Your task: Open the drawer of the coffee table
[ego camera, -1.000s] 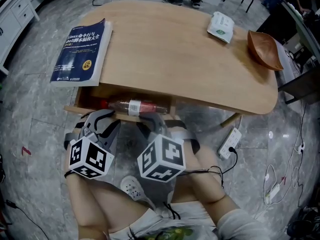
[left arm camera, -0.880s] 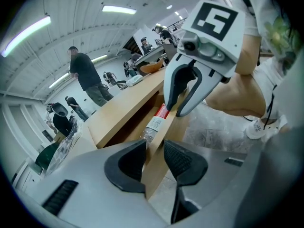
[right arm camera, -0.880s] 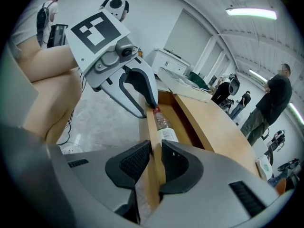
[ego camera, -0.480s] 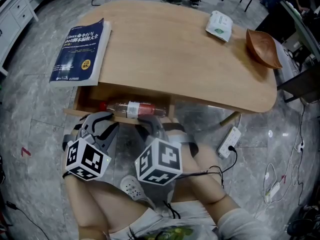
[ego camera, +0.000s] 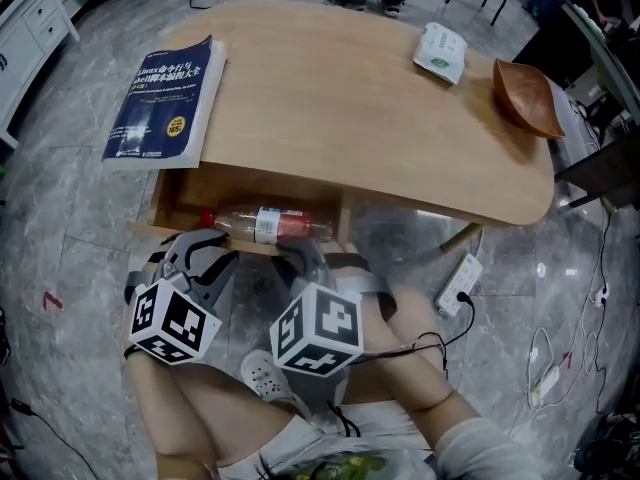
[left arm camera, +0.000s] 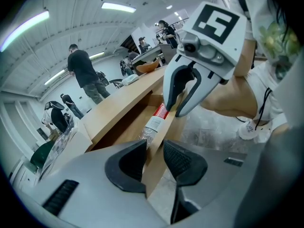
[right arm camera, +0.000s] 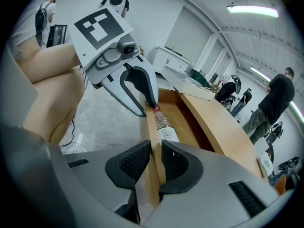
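1. Between the jaws of the left hand-held gripper (left arm camera: 154, 158) stands the drawer front (left arm camera: 164, 132), edge-on. Both pads bear on it, one inside the drawer and one outside, with the jaws only as far apart as the board is thick.
2. The right hand-held gripper (right arm camera: 156, 163) is clamped on the same board, just beside the left one along its top edge.
3. The drawer (ego camera: 180, 196) is partly out from under the surface (ego camera: 350, 98). A bottle (ego camera: 265, 223) lies inside, just beyond both sets of tips and parallel to the front.
4. Key relation: the board's long axis runs crosswise to both grippers, and the drawer body lies ahead of the tips.
5. Judgement: the pull should go straight back toward the person. Both grippers are equally near, so an even pull should keep the drawer from skewing.
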